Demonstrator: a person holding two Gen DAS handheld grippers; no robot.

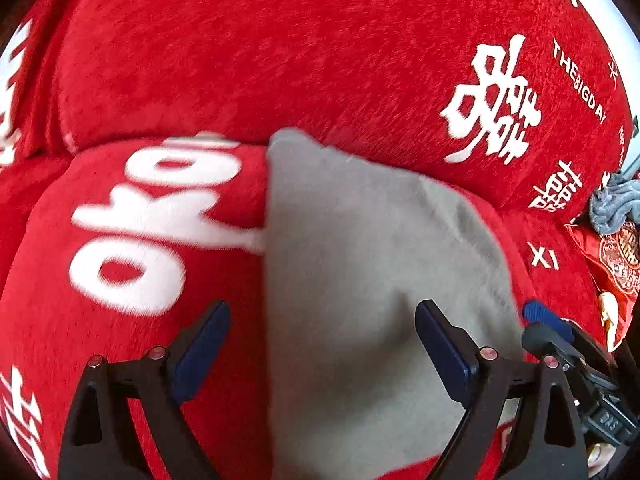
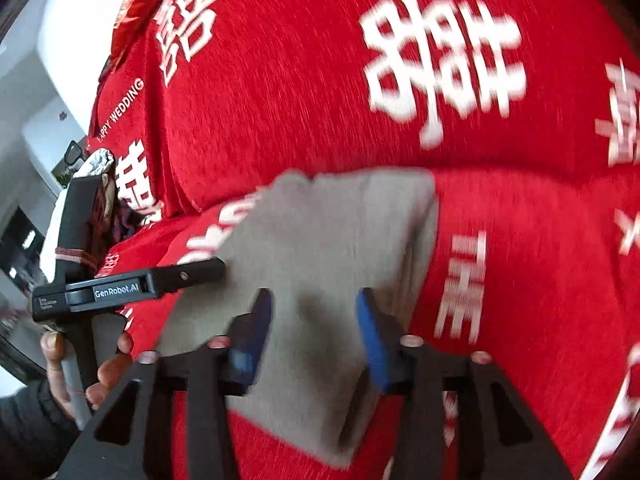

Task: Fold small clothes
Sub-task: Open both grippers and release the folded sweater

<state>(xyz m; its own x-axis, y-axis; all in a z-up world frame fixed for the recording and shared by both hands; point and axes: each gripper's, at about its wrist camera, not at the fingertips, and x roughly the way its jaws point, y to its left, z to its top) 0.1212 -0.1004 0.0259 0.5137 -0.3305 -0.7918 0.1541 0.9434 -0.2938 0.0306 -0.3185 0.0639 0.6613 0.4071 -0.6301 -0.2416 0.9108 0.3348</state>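
A small grey cloth [image 1: 360,260] lies flat on the red seat cushion [image 1: 132,240], which has white characters printed on it. My left gripper [image 1: 323,316] hovers open over the cloth's near left edge, one finger above the red cover and the other above the grey fabric. In the right wrist view the same grey cloth [image 2: 340,232] shows a folded edge on its right side. My right gripper [image 2: 314,316] stands with its blue pads apart and the cloth passing between them, neither pad pressing on it. A finger of the left gripper [image 2: 188,274] reaches over the cloth's left side.
The red backrest [image 1: 280,40] rises just behind the cloth. A crumpled blue-grey garment [image 1: 612,208] and a red embroidered cushion [image 1: 616,268] sit at the right end of the seat. A person's hand [image 2: 108,376] holds the left gripper's handle.
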